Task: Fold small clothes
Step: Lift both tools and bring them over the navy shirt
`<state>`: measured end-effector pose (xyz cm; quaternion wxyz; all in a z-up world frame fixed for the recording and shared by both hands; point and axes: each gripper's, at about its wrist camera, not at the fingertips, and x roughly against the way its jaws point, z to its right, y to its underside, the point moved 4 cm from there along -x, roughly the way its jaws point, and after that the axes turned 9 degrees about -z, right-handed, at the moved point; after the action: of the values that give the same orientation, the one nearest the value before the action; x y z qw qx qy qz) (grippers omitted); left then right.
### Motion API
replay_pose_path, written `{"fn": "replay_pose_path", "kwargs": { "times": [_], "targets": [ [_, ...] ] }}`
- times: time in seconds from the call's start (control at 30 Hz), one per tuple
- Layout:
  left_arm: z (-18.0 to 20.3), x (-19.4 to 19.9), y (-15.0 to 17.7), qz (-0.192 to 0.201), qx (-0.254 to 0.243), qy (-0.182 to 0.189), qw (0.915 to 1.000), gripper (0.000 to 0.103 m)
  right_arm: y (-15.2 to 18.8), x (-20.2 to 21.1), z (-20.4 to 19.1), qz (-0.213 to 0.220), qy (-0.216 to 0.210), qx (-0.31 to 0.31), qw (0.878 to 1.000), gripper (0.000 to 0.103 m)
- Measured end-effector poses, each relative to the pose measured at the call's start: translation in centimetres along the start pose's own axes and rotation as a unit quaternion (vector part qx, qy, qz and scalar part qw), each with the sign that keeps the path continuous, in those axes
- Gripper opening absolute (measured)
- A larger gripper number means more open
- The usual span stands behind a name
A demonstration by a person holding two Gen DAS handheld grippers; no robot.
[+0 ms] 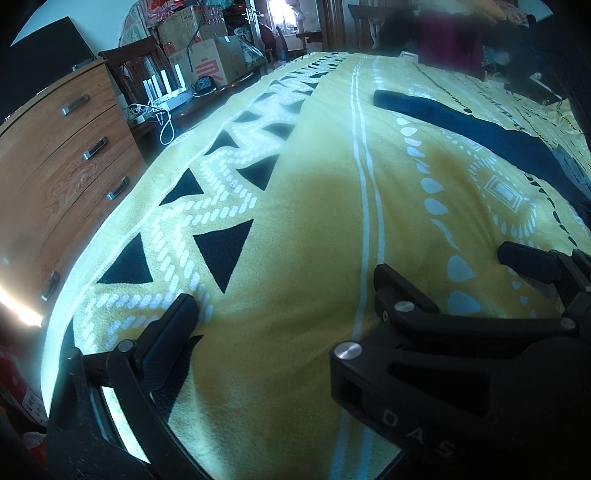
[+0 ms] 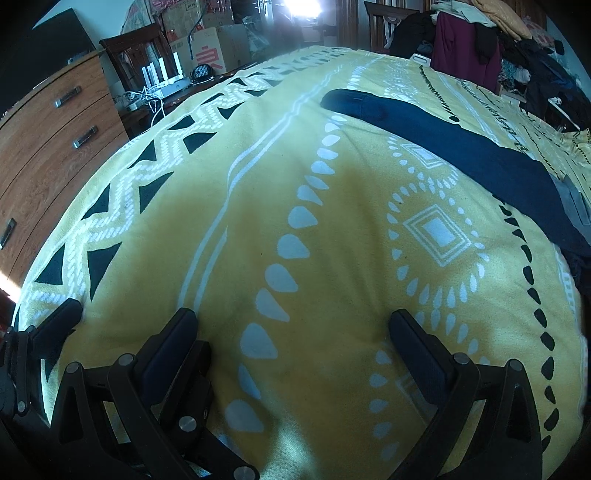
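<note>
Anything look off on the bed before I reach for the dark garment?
Nothing stands out. The navy garment lies flat and stretched out on the yellow blanket, clear of both open tongs, left and right.

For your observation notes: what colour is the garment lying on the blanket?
Dark navy blue garment; clearest in the right wrist view.

Wooden dresser (image 1: pixel 62 162) left, stacked cardboard boxes (image 1: pixel 207 48), bright doorway (image 2: pixel 301 9) behind

One dark garment (image 2: pixel 461 147), two claws (image 2: pixel 291 332)
</note>
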<state>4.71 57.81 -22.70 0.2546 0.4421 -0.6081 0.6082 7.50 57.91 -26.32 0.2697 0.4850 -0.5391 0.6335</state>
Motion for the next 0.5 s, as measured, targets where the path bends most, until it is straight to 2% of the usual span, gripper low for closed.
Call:
{"fn": "replay_pose_path", "kwargs": {
  "times": [0.17, 0.23, 0.27, 0.3, 0.37, 0.4, 0.43, 0.5],
  "targets": [
    [-0.1, -0.6, -0.3, -0.009, -0.003, 0.011, 0.9999, 0.103, -0.5, -0.6, -0.1, 0.000, 0.004, -0.001, 1.000, 0.103],
    [-0.1, -0.5, -0.6, -0.011, -0.006, 0.008, 0.9999, 0.103, -1.0, -0.8, -0.3, -0.004, -0.008, 0.010, 1.000, 0.103],
    [0.0, -0.3, -0.7, -0.010, -0.008, 0.005, 0.9999, 0.103, -1.3, -0.8, -0.2, -0.006, -0.034, 0.021, 0.999, 0.103],
    [-0.1, 0.0, -0.8, -0.007, -0.009, -0.004, 0.9999, 0.103, -1.6, -0.6, 0.2, -0.005, -0.083, 0.020, 0.996, 0.103],
    [-0.9, 1.4, -0.9, 0.020, 0.001, -0.046, 0.9988, 0.103, -2.0, 0.0, 1.0, -0.009, -0.147, 0.013, 0.989, 0.103],
    [-1.4, 2.3, -0.9, 0.033, 0.017, -0.047, 0.9982, 0.103, -2.2, 0.2, 1.2, -0.015, -0.184, 0.017, 0.983, 0.103],
    [-2.1, 3.3, -0.9, 0.047, 0.043, -0.034, 0.9974, 0.103, -2.3, 0.4, 1.3, -0.022, -0.228, 0.024, 0.973, 0.103],
    [-2.5, 5.7, -0.9, 0.074, 0.084, -0.013, 0.9937, 0.103, -2.8, 1.2, 1.6, -0.050, -0.331, 0.030, 0.942, 0.103]
  ]
}}
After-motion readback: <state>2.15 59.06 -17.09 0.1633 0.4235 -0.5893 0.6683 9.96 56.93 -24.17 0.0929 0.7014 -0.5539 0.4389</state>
